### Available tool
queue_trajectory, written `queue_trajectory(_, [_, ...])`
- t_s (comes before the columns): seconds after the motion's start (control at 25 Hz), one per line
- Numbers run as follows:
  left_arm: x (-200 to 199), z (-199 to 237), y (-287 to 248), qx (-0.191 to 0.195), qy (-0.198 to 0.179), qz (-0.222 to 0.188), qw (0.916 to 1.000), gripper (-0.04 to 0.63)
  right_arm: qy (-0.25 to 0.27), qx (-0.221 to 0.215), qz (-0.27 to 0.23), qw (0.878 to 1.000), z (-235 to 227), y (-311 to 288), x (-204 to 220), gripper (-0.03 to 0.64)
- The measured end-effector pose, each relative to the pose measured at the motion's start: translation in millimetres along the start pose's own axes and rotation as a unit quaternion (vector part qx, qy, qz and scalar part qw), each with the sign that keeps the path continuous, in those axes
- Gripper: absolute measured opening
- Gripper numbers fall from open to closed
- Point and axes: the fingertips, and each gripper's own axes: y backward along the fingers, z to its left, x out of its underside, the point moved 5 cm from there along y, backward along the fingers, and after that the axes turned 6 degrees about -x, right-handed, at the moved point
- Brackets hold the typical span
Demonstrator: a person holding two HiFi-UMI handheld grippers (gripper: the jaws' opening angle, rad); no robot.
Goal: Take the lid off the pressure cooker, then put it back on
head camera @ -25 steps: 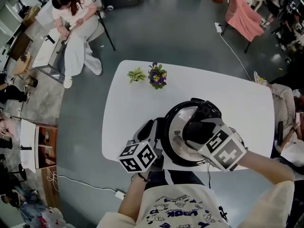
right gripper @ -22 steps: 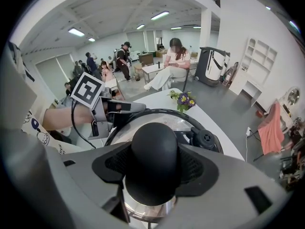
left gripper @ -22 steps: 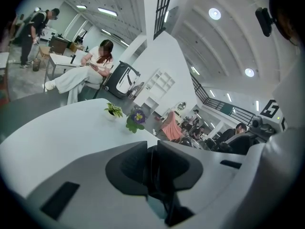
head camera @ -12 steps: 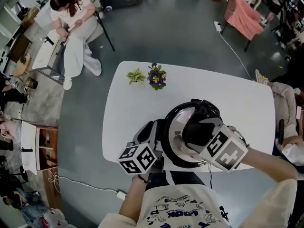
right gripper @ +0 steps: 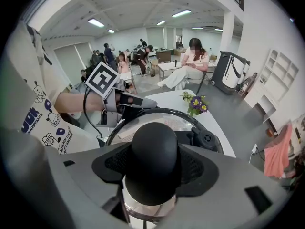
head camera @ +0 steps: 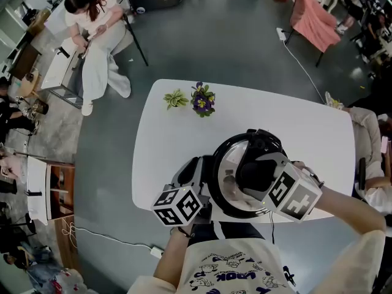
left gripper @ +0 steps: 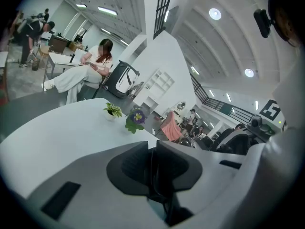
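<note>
Right claw (right gripper: pixel 154 168) grips lid knob (right gripper: pixel 153 144); left claw (left gripper: pixel 155 175) pinches cooker handle (left gripper: pixel 151 166)

My right gripper (right gripper: pixel 155 165) jaws are clamped on the round black plastic knob (right gripper: pixel 154 147) of the shiny steel lid (right gripper: pixel 125 129). Left gripper (right gripper: pixel 137 101), marker cube up, has its tips at the black cooker rim (right gripper: pixel 183 115), 10 o'clock. Purple potted flowers (right gripper: pixel 195 104) at 1 o'clock on the white table (right gripper: pixel 164 98).

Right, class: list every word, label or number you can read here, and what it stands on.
"UK": end of a blue word on the shirt; rest hidden.
Small print below it: too blurred.
The marker cubes: patterns, no words.
On the pressure cooker and lid knob: none.
</note>
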Motion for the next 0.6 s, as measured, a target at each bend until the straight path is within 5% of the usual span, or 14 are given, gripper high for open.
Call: queue_trajectory(0.6, [-1.7, -0.7, 0.3, 0.0, -0.006, -0.002, 1.0, 0.061, 0.11, -0.052, 0.024, 0.992, 3.9, -1.7, -0.6, 0.302])
